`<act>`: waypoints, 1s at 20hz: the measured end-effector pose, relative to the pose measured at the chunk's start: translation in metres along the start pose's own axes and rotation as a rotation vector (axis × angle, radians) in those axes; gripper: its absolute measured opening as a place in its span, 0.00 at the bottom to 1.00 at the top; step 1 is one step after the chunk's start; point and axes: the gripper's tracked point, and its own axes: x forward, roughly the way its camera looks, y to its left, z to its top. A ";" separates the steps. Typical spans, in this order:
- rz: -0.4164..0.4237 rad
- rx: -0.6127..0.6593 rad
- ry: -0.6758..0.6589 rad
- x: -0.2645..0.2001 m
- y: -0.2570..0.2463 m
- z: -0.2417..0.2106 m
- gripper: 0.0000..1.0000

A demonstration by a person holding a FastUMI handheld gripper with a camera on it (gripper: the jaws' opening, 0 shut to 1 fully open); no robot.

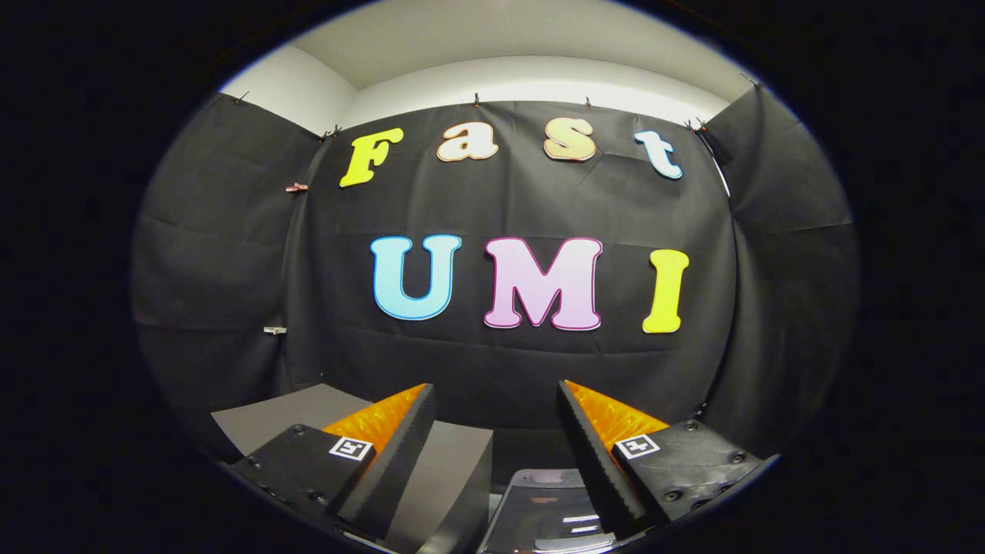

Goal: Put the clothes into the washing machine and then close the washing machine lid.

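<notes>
My gripper (495, 386) is held level and stands open, with a wide gap and nothing between its fingers. Low down between the fingers lies a glossy dark panel with rounded corners (539, 500); it looks like the top of the washing machine, but I cannot tell for sure. It sits below and slightly ahead of the fingers, partly hidden by the right finger (596, 454).
A flat grey surface (296, 415) with a sharp corner lies under and beyond the left finger, beside the glossy panel. The booth's black cloth wall (508, 362) hangs close ahead and wraps round both sides, held by small clips (275, 330).
</notes>
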 end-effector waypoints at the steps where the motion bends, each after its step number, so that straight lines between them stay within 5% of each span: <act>1: 0.000 0.000 0.001 0.000 -0.001 0.000 0.99; 20: 0.005 0.001 0.001 0.004 -0.002 0.000 0.99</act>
